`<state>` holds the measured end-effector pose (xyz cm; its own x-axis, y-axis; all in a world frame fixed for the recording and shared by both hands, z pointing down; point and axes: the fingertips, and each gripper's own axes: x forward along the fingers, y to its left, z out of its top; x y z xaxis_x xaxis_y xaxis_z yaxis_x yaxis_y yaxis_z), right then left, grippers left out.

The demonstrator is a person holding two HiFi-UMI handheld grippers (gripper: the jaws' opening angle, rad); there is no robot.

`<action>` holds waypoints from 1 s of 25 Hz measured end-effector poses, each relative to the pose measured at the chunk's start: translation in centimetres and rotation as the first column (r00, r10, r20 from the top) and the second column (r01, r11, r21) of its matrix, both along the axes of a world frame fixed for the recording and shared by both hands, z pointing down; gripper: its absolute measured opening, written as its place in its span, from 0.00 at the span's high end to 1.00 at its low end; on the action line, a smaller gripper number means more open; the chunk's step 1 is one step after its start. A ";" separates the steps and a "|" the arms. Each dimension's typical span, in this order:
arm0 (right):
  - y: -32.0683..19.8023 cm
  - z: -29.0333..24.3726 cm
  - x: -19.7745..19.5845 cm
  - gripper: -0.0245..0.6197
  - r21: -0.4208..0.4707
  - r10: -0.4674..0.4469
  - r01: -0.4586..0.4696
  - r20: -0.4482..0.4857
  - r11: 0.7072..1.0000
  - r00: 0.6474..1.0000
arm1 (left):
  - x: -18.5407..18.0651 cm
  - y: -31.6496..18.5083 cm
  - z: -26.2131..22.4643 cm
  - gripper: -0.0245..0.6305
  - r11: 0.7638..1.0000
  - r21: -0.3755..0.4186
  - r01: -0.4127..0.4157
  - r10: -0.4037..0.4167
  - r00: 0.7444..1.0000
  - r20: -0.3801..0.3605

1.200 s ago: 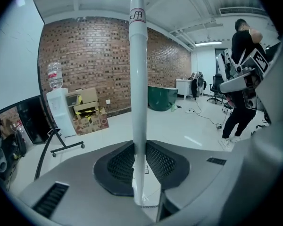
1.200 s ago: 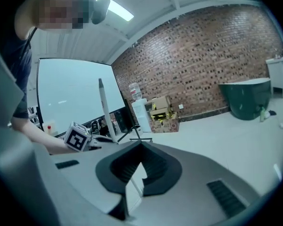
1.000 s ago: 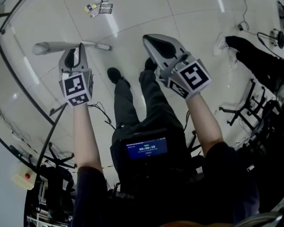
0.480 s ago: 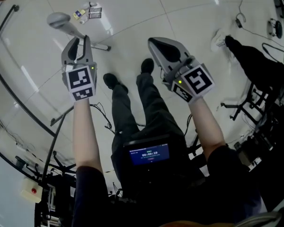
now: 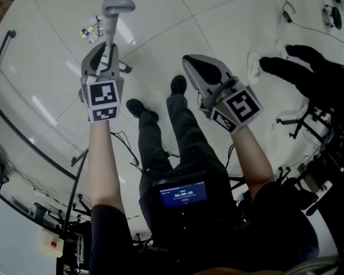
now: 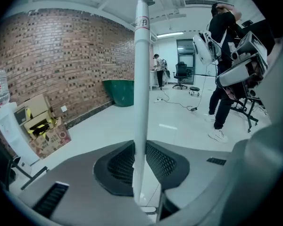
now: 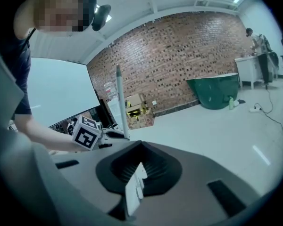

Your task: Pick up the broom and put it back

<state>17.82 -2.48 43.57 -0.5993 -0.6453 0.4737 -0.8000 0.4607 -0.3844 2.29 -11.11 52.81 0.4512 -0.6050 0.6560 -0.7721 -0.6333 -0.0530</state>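
Between the jaws of the left gripper (image 5: pixel 107 53) we now have the broom handle (image 5: pixel 110 24) raised. A second ago it ran crosswise in front of that gripper, and it has swung round to point straight ahead of it, capped end farthest away. Those jaws are clamped on the white shaft, one on each side. Right of the left gripper, the right gripper (image 5: pixel 192 65) keeps its jaws closed on nothing, well apart from the broom. We judge the pick-up done; carrying the broom back to its place remains.
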 end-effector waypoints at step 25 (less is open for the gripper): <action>1.6 8.3 8.8 0.95 -0.084 0.162 -0.162 -0.010 0.983 0.987 | 17.8 -2.3 10.8 0.84 0.920 -0.084 -0.383 0.383 0.924 -0.009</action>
